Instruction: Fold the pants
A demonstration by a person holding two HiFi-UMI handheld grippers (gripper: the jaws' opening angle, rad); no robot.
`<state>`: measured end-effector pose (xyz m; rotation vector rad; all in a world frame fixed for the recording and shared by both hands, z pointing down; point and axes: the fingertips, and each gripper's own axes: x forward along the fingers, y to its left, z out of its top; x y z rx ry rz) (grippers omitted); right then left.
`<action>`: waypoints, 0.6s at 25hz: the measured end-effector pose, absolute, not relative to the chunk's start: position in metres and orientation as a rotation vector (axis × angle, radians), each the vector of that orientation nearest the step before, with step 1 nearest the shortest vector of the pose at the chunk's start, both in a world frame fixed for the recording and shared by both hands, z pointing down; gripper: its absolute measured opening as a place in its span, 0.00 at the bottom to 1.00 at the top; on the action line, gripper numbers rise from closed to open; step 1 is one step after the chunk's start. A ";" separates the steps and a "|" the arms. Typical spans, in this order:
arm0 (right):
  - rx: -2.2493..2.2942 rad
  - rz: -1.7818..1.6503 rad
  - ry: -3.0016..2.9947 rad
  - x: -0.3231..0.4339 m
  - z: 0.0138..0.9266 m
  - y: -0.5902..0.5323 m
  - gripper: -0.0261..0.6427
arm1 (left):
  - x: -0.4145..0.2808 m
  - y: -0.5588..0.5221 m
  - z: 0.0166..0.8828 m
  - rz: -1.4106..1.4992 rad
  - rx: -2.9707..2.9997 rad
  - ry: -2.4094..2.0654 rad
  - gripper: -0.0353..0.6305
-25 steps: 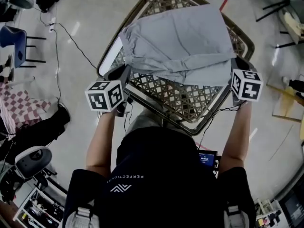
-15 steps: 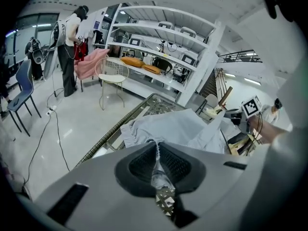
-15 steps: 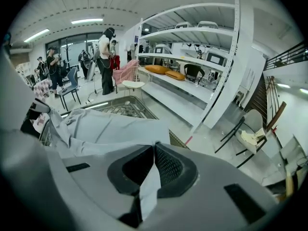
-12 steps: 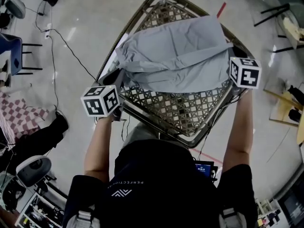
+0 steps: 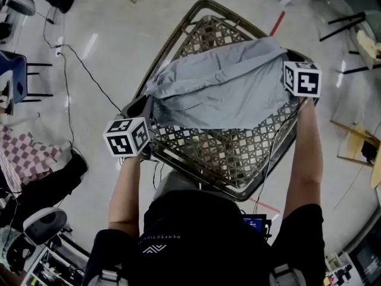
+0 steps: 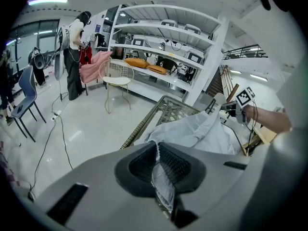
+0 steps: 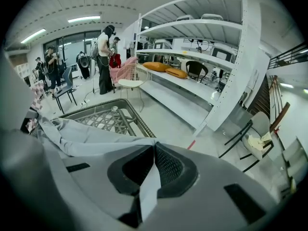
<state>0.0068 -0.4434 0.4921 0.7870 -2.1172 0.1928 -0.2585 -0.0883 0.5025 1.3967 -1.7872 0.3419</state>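
- Your left hand-held gripper (image 6: 158,153) has its jaws pressed together on a stitched edge of the grey pants (image 6: 192,131); the cloth runs down between the ribbed pads, so the pinch is real and deep
- Your right hand-held gripper (image 7: 154,150) is closed just as tight, with a flat tongue of the pants (image 7: 82,138) between its pads
- From the head view, the left hand-held gripper (image 5: 146,105) sits at the left corner of the pants (image 5: 226,91) and the right hand-held gripper (image 5: 290,58) at the right corner, with the near edge stretched between them
- The pants lie across the far half of the woven table (image 5: 232,154), and the near lattice is bare
- The step in hand looks like carrying that held edge over the rest of the cloth to make a fold
- To do it well, keep both hands level with each other and far enough apart that the edge stays straight, not sagging in the middle
- Your right hand is further up the table than your left, so bring the left along or the fold will lie skewed
- Lift just enough to clear the wrinkled middle, so the cloth does not drag and bunch
- Lay edge on edge, and keep both pinches closed until the cloth rests flat on the table (image 7: 106,117)
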 end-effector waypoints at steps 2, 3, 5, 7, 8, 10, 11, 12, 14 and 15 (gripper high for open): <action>0.798 0.200 -2.116 -0.001 0.498 -0.452 0.10 | -0.267 -0.092 0.505 0.335 1.389 -1.795 0.10; 0.803 0.203 -2.117 -0.004 0.500 -0.456 0.10 | -0.271 -0.094 0.505 0.334 1.386 -1.799 0.10; 0.807 0.209 -2.115 -0.011 0.504 -0.461 0.10 | -0.278 -0.096 0.508 0.346 1.381 -1.806 0.10; 0.803 0.220 -2.110 -0.017 0.510 -0.467 0.10 | -0.282 -0.098 0.511 0.365 1.380 -1.804 0.10; 0.803 0.233 -2.105 -0.019 0.514 -0.470 0.10 | -0.284 -0.099 0.513 0.373 1.379 -1.800 0.10; 0.813 0.269 -2.093 -0.022 0.521 -0.474 0.10 | -0.287 -0.102 0.516 0.381 1.376 -1.796 0.10; 0.822 0.286 -2.085 -0.022 0.525 -0.475 0.10 | -0.288 -0.103 0.517 0.381 1.373 -1.797 0.10; 0.830 0.298 -2.074 -0.021 0.530 -0.477 0.10 | -0.290 -0.104 0.519 0.379 1.370 -1.798 0.10; 0.841 0.305 -2.054 -0.020 0.538 -0.479 0.10 | -0.294 -0.107 0.520 0.378 1.363 -1.802 0.10; 0.844 0.299 -2.049 -0.021 0.540 -0.480 0.10 | -0.296 -0.107 0.521 0.380 1.360 -1.805 0.10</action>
